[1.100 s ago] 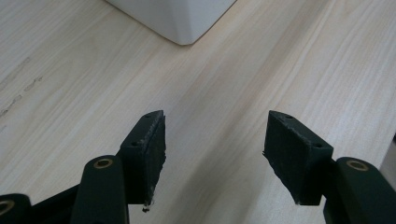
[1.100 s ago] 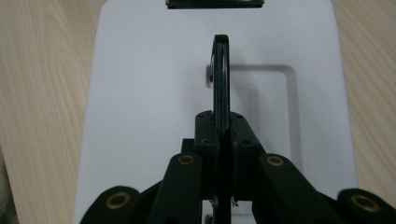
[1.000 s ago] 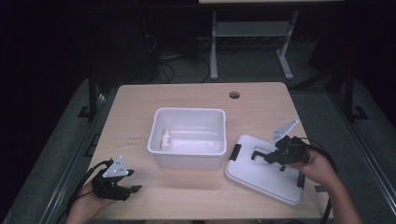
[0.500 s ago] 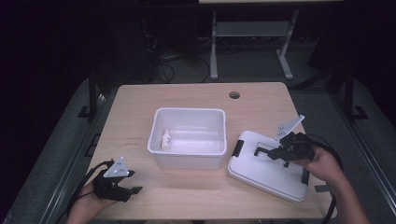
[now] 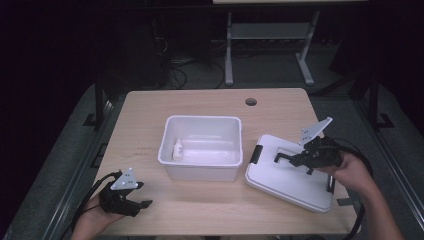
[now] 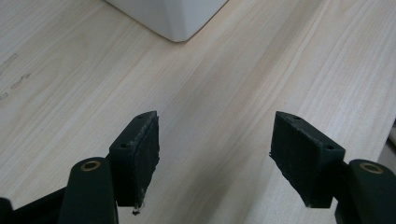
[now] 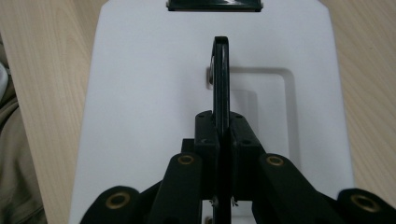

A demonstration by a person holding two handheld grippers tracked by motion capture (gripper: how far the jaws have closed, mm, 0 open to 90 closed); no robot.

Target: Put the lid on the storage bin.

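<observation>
Now, from the high view, take the white bin [image 5: 202, 145] at the middle of the table [image 5: 150, 107] as your landmark. Its lid [image 5: 290, 175] lies just to the right of the bin, tilted, its near-bin edge lifted higher than it was a second ago. Your right gripper [image 5: 278, 158] has the lid's black handle [image 5: 286, 157] pinched and has risen with it, so the lid looks to be coming off the table, probably on its way over the bin. A small white bottle [image 5: 177, 149] stands inside the bin at its left wall. Your left gripper [image 5: 145, 204] rests well to the front-left of the bin, in the same spot as before.

Next, the left gripper view: your left gripper [image 6: 215, 158] has just been opening its jaws, and they stand wide apart with nothing between them, just bare table [image 6: 233, 84]. A corner of the bin [image 6: 175, 18] shows ahead.

Finally, the right gripper view: your right gripper [image 7: 221, 126] is clamped tight on the handle [image 7: 220, 74], which stands edge-on above the lid [image 7: 140, 93]. A black latch [image 7: 214, 4] sits at the lid's far edge. With the grip secure, you can judge the lid ready to carry; your free left gripper seems set to steady the bin.
</observation>
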